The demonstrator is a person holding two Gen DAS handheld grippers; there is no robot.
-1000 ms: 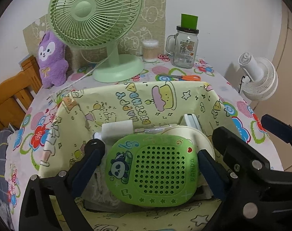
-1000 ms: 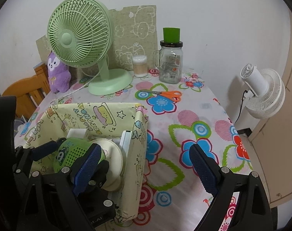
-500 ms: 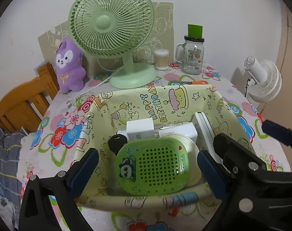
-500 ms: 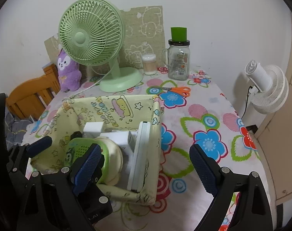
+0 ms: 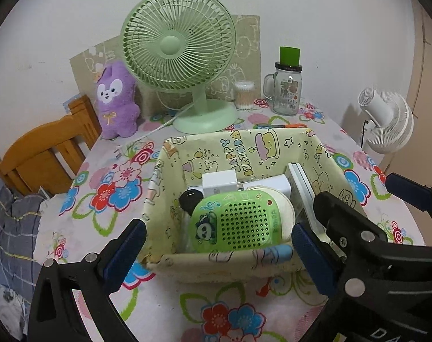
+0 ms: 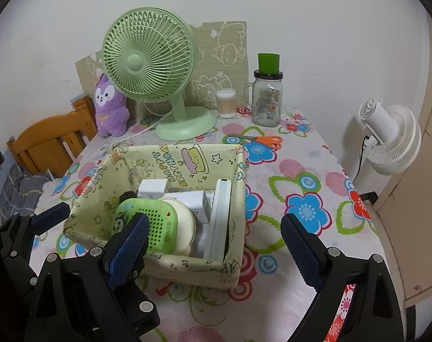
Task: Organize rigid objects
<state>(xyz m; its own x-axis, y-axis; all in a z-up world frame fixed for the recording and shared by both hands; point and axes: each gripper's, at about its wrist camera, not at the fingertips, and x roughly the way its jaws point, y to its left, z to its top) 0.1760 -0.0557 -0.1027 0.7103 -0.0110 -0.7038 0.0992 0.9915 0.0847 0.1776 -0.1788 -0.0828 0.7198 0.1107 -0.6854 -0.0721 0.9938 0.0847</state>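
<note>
Two claws (image 5: 216, 245) (image 6: 213, 245) agape, basket (image 5: 233, 268) rim between

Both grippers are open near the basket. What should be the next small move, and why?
Probably move the right gripper toward the scissors. They lie loose on the table behind the basket, while the green speaker and white boxes already sit inside. Both the right and the left gripper are open and hold nothing.
</note>
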